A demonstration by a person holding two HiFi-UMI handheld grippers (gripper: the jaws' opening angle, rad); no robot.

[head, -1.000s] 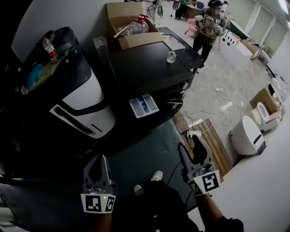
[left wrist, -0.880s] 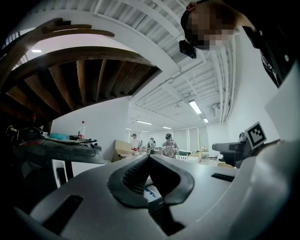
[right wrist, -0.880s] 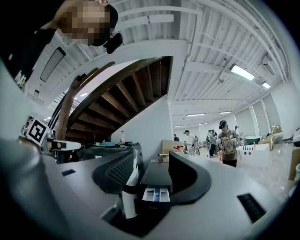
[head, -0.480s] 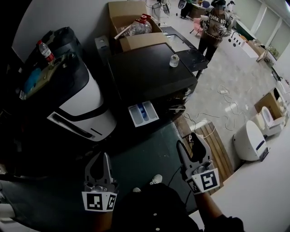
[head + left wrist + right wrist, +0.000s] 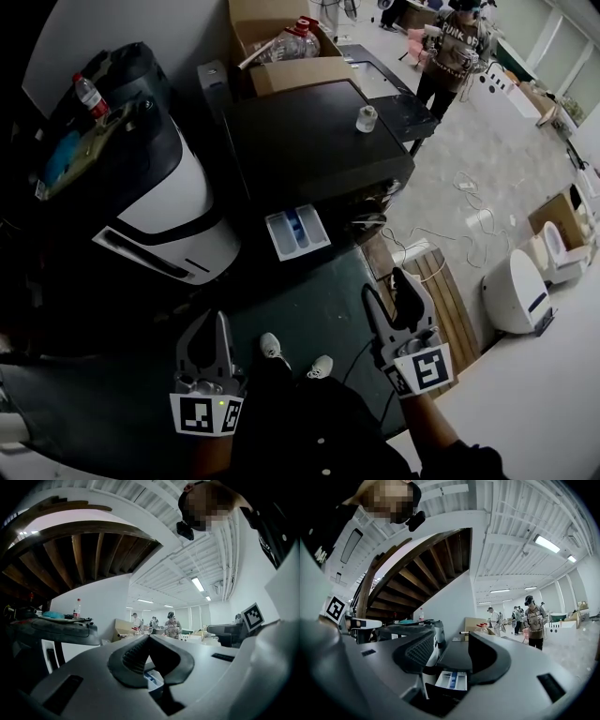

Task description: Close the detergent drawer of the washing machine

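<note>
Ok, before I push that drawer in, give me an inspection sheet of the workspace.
Surface: dark floor mat in front of the washing machine.
Job's things: detergent drawer pulled out, untouched.
Clutter: small container on the machine top; cardboard box with a water jug behind.
Grippers: left gripper shut, empty; right gripper open, empty; both short of the drawer.
Cables: loose cables and a power strip on the floor, right of the machine.
Surroundings: white appliance at left; person beyond.
</note>
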